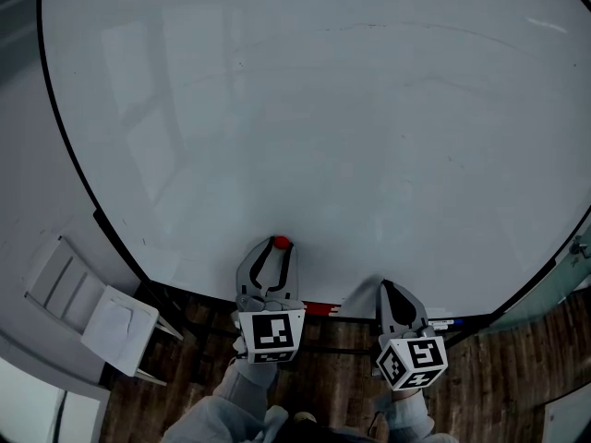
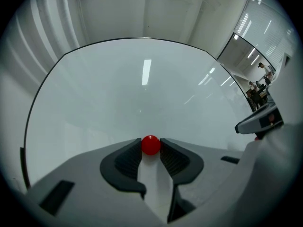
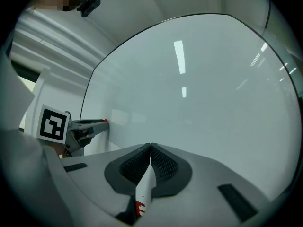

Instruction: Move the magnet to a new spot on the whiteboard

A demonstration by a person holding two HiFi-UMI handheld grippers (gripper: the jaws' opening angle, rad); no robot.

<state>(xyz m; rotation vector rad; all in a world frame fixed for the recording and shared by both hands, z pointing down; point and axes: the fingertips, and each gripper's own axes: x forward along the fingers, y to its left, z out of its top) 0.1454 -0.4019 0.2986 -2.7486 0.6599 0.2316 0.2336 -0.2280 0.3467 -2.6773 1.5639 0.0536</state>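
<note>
We hold our left gripper (image 1: 278, 253) up to the whiteboard (image 1: 323, 109) with its two fingers (image 2: 127, 159) clamped on the magnet (image 2: 151, 145). The magnet sits right at the fingertips, with one dark ribbed pad touching it on each side. Further back the fingers spread apart, so only their tips meet it. It is a small red knob that looks round in every view we have, so we cannot give it a long axis or say which way it points. It lies against the board's face just ahead of the fingertips, close to the board's lower edge. Our right gripper (image 3: 150, 148) is off to the right of the left fingers, well apart from the magnet. Its own fingers are pressed together tip to tip, and those tips point at the board near its lower edge.
</note>
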